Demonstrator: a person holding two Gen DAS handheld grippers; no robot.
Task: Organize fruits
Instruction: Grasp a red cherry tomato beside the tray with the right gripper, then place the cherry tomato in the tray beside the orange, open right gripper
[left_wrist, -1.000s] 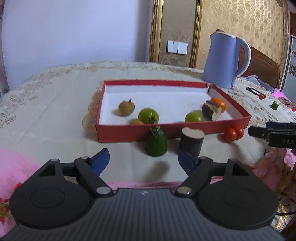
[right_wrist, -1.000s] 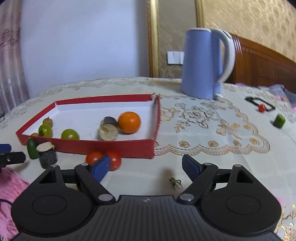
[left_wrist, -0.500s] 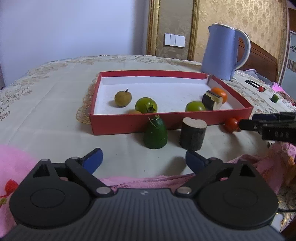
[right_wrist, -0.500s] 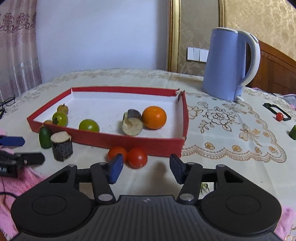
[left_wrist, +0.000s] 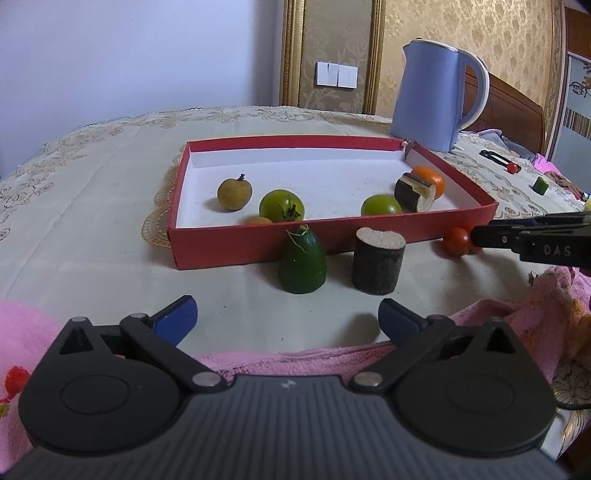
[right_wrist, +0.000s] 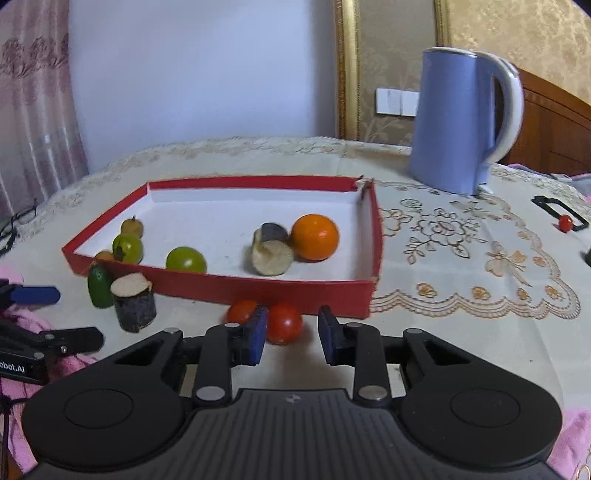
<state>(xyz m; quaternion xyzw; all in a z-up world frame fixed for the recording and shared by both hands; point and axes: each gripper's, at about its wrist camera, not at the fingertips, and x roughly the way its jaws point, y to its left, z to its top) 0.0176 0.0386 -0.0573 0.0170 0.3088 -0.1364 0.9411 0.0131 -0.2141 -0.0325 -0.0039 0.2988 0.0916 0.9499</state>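
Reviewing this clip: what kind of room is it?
Probably a home bedroom or living space: a cloth-covered table with a blue electric kettle, a wooden headboard behind, patterned wallpaper and a curtain.

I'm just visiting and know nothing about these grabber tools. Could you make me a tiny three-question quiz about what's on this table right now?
1. True or false: the orange lies inside the red tray.
2. Which item stands nearest the right gripper? A) kettle B) red tomato C) cucumber piece
3. Fill in: the left gripper is wide ____ and holds nothing.

Key: 1 true. 2 B; the tomato sits on the cloth just outside the tray's front wall, between the right gripper's fingers but not yet clamped. 3 open.
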